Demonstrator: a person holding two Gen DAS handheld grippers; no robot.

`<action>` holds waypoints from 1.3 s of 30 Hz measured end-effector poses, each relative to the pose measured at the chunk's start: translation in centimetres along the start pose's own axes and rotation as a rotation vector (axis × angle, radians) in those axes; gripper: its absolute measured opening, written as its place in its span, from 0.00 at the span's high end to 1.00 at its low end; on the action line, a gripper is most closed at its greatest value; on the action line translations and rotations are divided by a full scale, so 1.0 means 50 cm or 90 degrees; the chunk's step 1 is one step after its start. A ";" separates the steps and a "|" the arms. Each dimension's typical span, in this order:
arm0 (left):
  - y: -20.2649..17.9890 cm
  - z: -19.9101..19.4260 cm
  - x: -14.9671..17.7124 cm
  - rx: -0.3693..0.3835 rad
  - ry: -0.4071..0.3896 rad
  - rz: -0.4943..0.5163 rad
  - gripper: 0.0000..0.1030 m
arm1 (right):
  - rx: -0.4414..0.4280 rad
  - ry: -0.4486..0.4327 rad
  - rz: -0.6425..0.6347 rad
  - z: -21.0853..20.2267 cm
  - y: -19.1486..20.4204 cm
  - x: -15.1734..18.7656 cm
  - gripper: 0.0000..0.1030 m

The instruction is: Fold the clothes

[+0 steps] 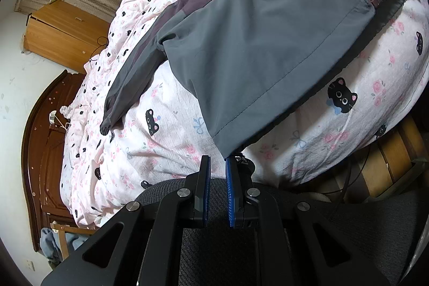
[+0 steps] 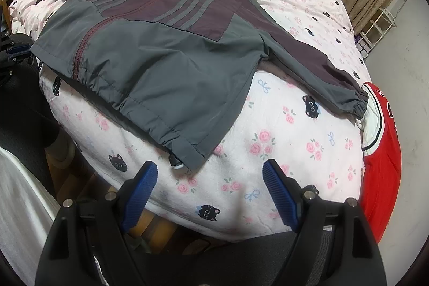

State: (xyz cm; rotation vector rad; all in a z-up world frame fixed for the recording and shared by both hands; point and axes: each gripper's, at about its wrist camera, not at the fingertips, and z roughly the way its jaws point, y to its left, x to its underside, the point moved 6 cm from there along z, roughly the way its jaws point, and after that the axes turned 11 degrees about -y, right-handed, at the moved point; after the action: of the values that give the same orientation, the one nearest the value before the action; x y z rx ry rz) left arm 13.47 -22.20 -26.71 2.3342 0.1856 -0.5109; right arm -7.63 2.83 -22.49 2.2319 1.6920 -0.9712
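A grey and maroon zip jacket (image 1: pixel 254 44) lies spread flat on the pink cat-print quilt (image 1: pixel 166 141), sleeves out to both sides. My left gripper (image 1: pixel 217 160) hovers at the bed's near edge, its blue pads almost together with nothing between them. The jacket's hem corner (image 1: pixel 228 149) lies just past its tips. In the right wrist view the jacket (image 2: pixel 166 50) fills the middle, zipper down its left part. My right gripper (image 2: pixel 210 168) stands wide open over the quilt (image 2: pixel 281 130), just short of the other hem corner (image 2: pixel 187 154) and its cord stopper.
A red and white jersey (image 2: pixel 380 152) hangs over the bed's right edge by the jacket cuff (image 2: pixel 359 103). A wooden cabinet (image 1: pixel 64 31) and dark headboard (image 1: pixel 40 138) stand beyond the bed. A white rack (image 2: pixel 378 28) is by the curtains. Dark mesh fabric (image 1: pixel 214 245) lies under the left gripper.
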 end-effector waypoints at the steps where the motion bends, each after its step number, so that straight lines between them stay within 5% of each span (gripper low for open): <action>1: 0.000 0.001 0.001 -0.001 0.002 -0.001 0.91 | 0.000 0.000 -0.001 0.000 0.001 0.000 0.20; 21: 0.004 -0.006 0.012 0.001 0.006 -0.002 0.85 | -0.001 0.007 -0.005 0.002 0.004 0.006 0.20; 26: 0.032 -0.020 0.011 0.030 -0.010 -0.075 0.47 | -0.001 0.007 -0.005 0.003 0.003 0.006 0.20; 39: 0.062 -0.024 -0.003 0.178 -0.021 -0.279 0.40 | 0.003 0.006 -0.004 0.003 -0.001 0.005 0.20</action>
State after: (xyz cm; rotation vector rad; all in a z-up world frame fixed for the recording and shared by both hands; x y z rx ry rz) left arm 14.55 -23.61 -23.89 2.5604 0.6553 -0.8330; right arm -7.69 2.99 -22.73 2.2385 1.7037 -0.9701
